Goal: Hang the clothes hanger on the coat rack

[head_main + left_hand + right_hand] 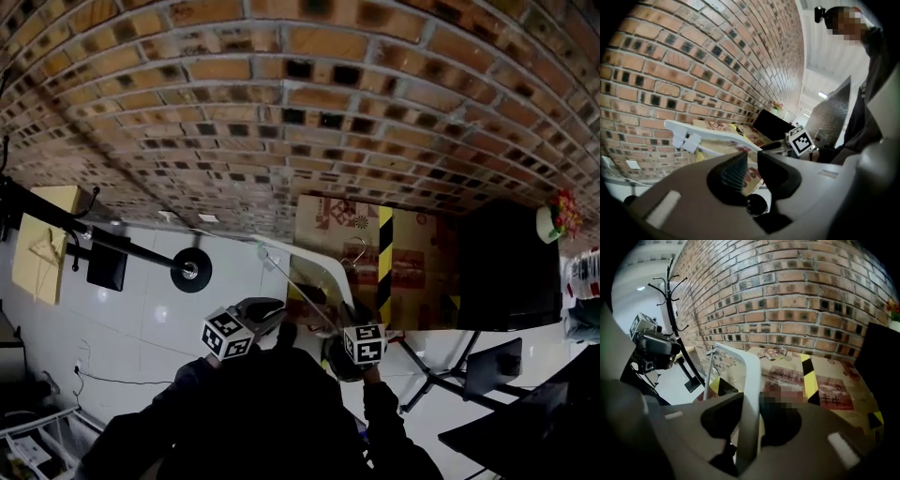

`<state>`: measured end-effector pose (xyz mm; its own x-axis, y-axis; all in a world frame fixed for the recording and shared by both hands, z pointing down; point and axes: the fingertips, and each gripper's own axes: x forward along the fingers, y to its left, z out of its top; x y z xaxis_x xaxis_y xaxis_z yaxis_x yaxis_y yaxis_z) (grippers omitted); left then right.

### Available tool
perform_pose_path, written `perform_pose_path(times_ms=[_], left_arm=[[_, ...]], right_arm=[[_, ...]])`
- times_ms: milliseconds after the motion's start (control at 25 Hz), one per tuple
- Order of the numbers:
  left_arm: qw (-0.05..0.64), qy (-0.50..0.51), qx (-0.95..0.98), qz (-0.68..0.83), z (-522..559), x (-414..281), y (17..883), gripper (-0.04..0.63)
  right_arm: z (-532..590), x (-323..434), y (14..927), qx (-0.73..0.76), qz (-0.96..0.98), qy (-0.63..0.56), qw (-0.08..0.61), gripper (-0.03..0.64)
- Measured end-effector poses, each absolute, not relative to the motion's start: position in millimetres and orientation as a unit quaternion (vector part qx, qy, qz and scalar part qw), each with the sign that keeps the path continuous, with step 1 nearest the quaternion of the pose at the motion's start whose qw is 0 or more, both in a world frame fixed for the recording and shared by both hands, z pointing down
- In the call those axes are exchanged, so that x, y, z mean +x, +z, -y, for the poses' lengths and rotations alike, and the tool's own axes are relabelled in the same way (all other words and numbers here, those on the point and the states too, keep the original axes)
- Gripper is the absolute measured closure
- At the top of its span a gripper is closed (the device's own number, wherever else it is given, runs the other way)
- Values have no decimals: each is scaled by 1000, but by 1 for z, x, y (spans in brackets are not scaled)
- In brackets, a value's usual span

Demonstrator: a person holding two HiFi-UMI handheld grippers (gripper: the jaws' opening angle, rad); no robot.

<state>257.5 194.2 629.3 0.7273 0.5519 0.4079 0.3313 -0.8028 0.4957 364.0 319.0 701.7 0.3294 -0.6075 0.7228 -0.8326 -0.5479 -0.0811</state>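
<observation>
Brown bricks are covering the wall (281,94), and the floor (159,319) below it is looking white and shiny. A black coat rack (94,234) is standing on the floor near the wall, on the person's left side. A big cardboard box (417,253) with a yellow and black stripe (384,253) is sitting on the floor against the wall. A black cabinet (506,267) is standing just beside the box, and some flowers (565,211) are showing near the cabinet's top corner.

The white hanger (750,394) is being held up in the air in front of the box, well apart from the coat rack. The right gripper (752,401) is holding it. Its fingers (780,418) are pinching one arm of the hanger, one finger on each side.

The left gripper (752,161) is waiting close by, a little nearer to the coat rack. Its fingers (733,171) are standing a little apart with nothing between them. The end of the hanger is reaching right up to their tips, but it is hard to tell if it is touching them. Small white clips (686,140) are hanging from the hanger's far end.
</observation>
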Motion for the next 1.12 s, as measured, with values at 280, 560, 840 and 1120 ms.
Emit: perform_pose_path(times_ms=[280,560,840,1120], left_arm=[[221,246,931,-156,-152,243,620,522],[248,198,948,-19,-82,178,609,523],[274,155,947,70,-25,106,600,523],[282,122,942,136,35,32,591,523]], right_arm=[[-241,373,637,768,546,286,175,502],[-122,342,586,690,663,205,208,502],[-19,264,553,612,741,161,223,503],[70,168,526,543,798,127,229,503]])
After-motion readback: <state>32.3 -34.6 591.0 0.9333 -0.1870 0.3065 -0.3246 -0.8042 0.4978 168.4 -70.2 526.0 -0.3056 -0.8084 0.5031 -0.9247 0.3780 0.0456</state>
